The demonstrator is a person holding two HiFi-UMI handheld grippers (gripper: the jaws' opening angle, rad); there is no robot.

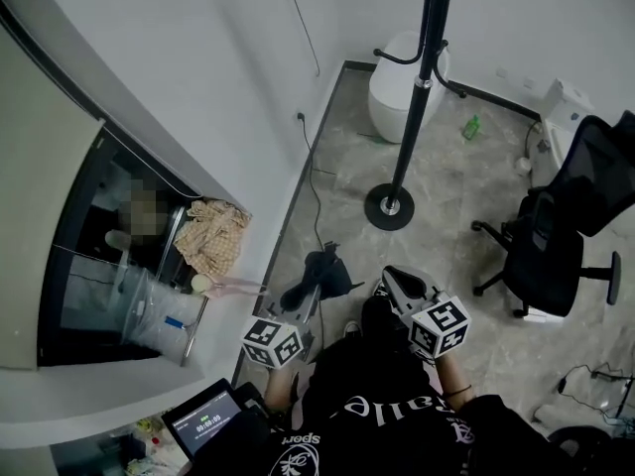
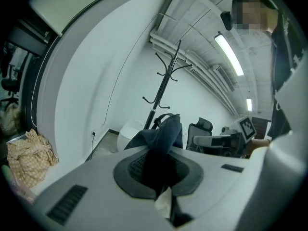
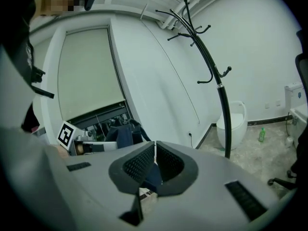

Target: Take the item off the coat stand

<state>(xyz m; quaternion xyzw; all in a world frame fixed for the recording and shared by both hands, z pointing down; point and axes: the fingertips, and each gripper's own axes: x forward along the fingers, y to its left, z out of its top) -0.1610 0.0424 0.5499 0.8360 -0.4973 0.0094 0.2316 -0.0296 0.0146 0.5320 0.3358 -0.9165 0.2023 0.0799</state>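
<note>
you hold two tools. your left tool (image 1: 310, 301) is clamped on the one item (image 1: 319, 272), a dark blue bundle with a strap loop. it could be a bag or a garment, the folds make it hard to say. it is off the stand (image 1: 409, 107) and well apart from it, held above the floor (image 1: 446, 186). in the left gripper view the cloth fills the gap between the pads (image 2: 134, 168), so the gripped part is hidden. your right tool (image 1: 401, 284) has its jaws together, tips touching.

there is one stand, its top cut off in the head view, with two lower hooks showing. one white bin (image 1: 392, 102) sits behind the pole. there is one green bottle (image 1: 471, 127), one chair (image 1: 556, 236) cut by the right edge, and one checked cloth (image 1: 211, 236) at the far left.
</note>
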